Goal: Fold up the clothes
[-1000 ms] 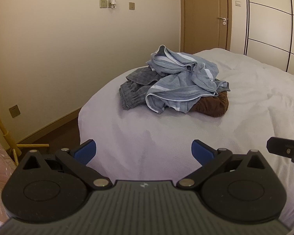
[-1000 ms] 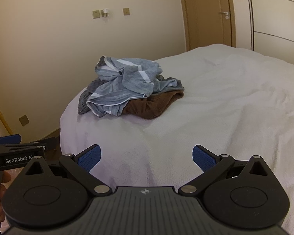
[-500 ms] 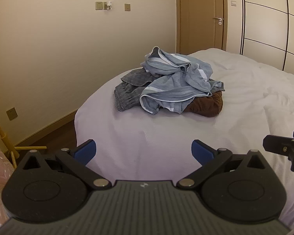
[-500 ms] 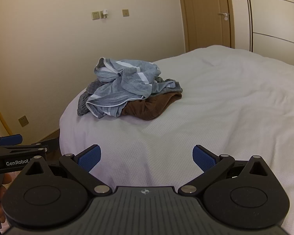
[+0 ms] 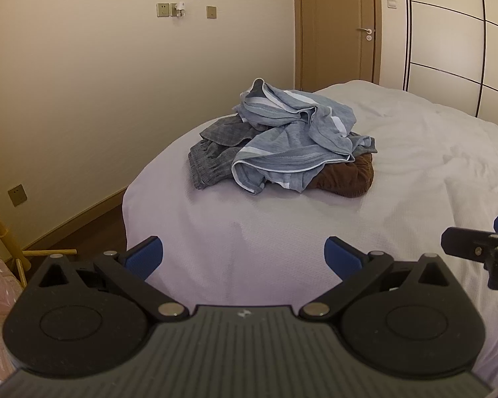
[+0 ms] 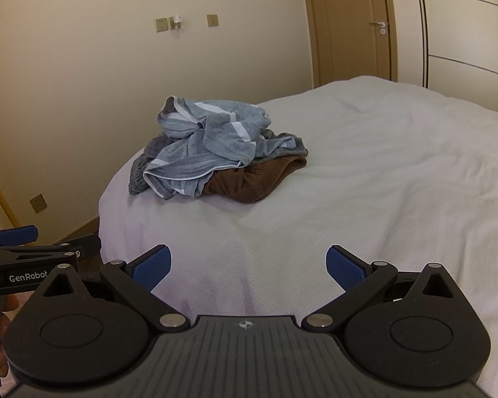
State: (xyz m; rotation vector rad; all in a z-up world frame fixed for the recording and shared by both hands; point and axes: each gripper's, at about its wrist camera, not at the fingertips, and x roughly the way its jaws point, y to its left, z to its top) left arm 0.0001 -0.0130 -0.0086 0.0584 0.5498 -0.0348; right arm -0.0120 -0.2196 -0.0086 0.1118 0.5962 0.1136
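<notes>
Ahead of both my claws, the clothes pile [image 5: 284, 142] sits near the bed's [image 6: 398, 179] far-left corner, closer to my left claw [image 5: 244, 257] than my right claw [image 6: 249, 267], both spread wide and empty.

Three garments in one pile [image 5: 282, 152], one blue-grey [image 5: 295, 139], one dark grey [image 5: 212, 156], one brown [image 5: 345, 177], one bed [image 5: 431, 165], two tools [image 5: 244, 253] [image 6: 249, 265]

Warm, dim indoor light, soft shadows, sharp focus, strong fisheye bending, dark vignetted corners
</notes>
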